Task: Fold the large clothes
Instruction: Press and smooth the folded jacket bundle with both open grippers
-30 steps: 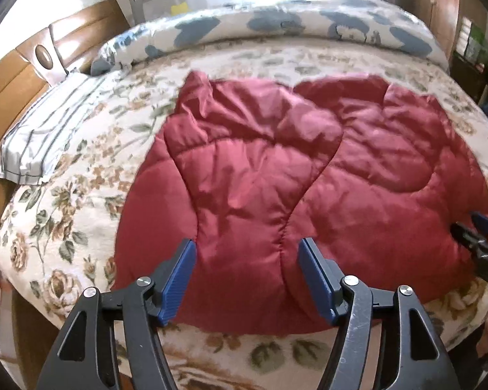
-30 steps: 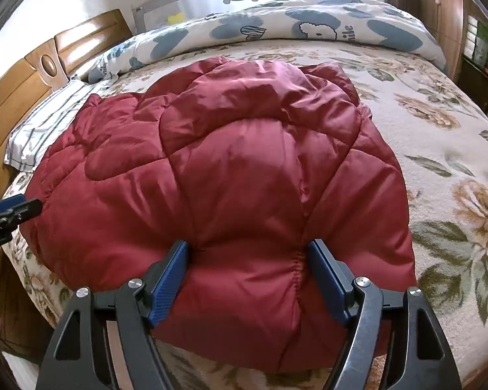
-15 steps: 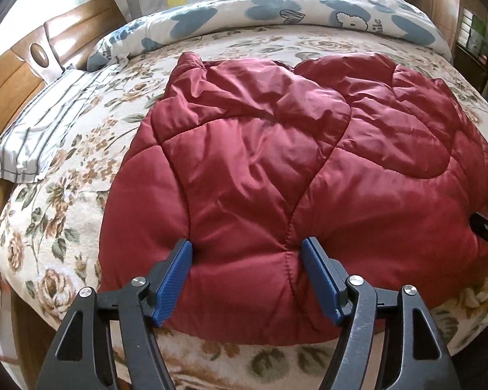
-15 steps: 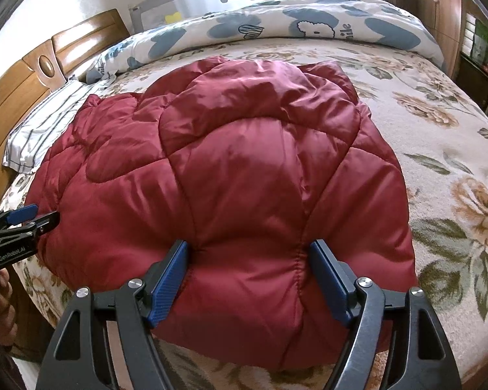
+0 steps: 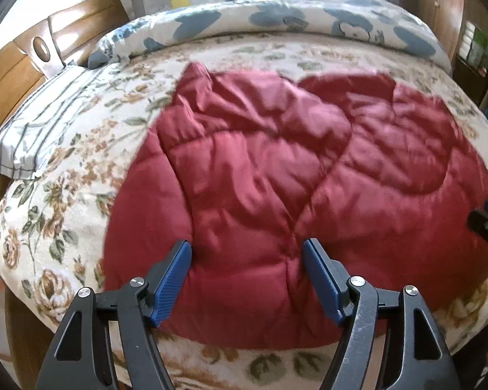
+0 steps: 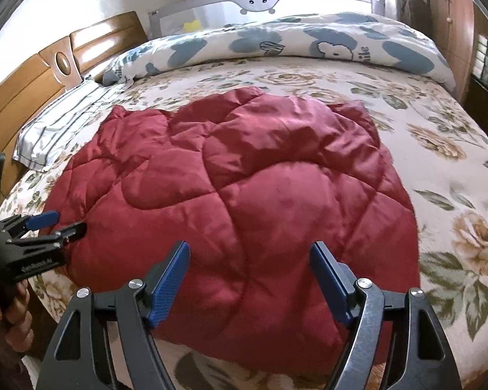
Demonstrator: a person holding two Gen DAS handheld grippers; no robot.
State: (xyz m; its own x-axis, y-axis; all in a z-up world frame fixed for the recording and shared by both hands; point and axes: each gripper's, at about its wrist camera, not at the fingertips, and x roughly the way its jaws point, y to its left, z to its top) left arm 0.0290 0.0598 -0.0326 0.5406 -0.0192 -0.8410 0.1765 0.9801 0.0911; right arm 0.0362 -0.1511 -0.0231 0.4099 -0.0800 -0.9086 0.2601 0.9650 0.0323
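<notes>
red quilted jacket (image 5: 276, 175) on floral bedspread (image 5: 81, 162), both grippers open above it

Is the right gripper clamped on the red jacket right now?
No, the right gripper has its jaws spread wide above the red jacket, pinching no fabric.

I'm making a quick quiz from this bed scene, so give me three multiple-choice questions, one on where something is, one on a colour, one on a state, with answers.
1. Where does the striped pillow lie?
A. by the wooden headboard
B. on the jacket
C. on the floor

2. What colour is the quilted jacket?
A. blue
B. dark red
C. grey

3. How do the right gripper jaws stand?
A. clamped on a sleeve
B. shut, empty
C. open

Answers: 1 A, it sits at the bed's head end; 2 B, plainly red; 3 C, pads apart, gripping nothing.
</notes>
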